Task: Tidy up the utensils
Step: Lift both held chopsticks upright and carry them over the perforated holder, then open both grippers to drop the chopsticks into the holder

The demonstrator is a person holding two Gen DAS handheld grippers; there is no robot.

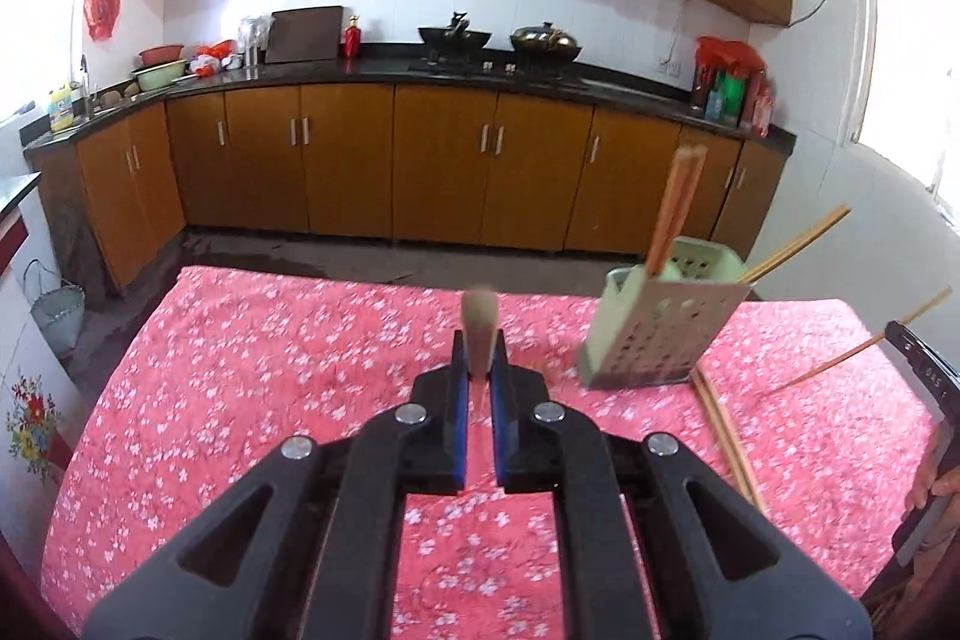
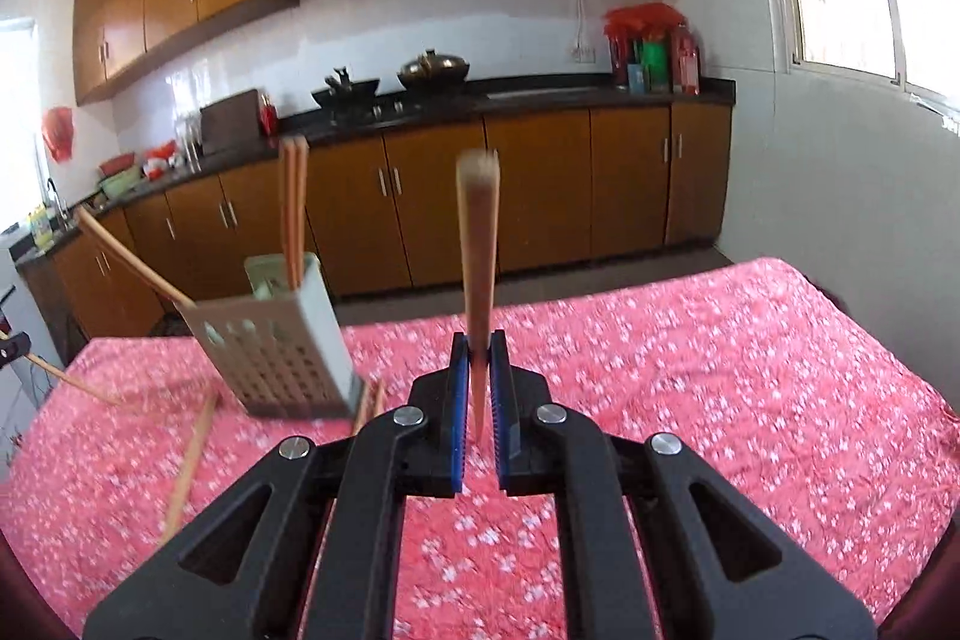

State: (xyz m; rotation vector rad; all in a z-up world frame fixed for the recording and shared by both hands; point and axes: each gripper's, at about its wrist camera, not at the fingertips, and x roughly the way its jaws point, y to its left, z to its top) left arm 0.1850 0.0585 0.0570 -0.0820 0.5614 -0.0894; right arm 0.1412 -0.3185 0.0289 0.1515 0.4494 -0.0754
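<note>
left tongs [image 1: 479, 370] clamped on one chopstick [image 1: 478, 334] | right tongs [image 2: 479, 370] clamped on one chopstick [image 2: 478, 244] | one green perforated holder [image 1: 654, 334], two chopsticks inside | no writing legible

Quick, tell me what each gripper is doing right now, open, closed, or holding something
Left gripper: closed on a wooden chopstick.
Right gripper: closed on a chopstick.

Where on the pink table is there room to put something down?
The tablecloth is bare from the right gripper to its far edge. Crowded: around the holder, where loose chopsticks lie.
</note>
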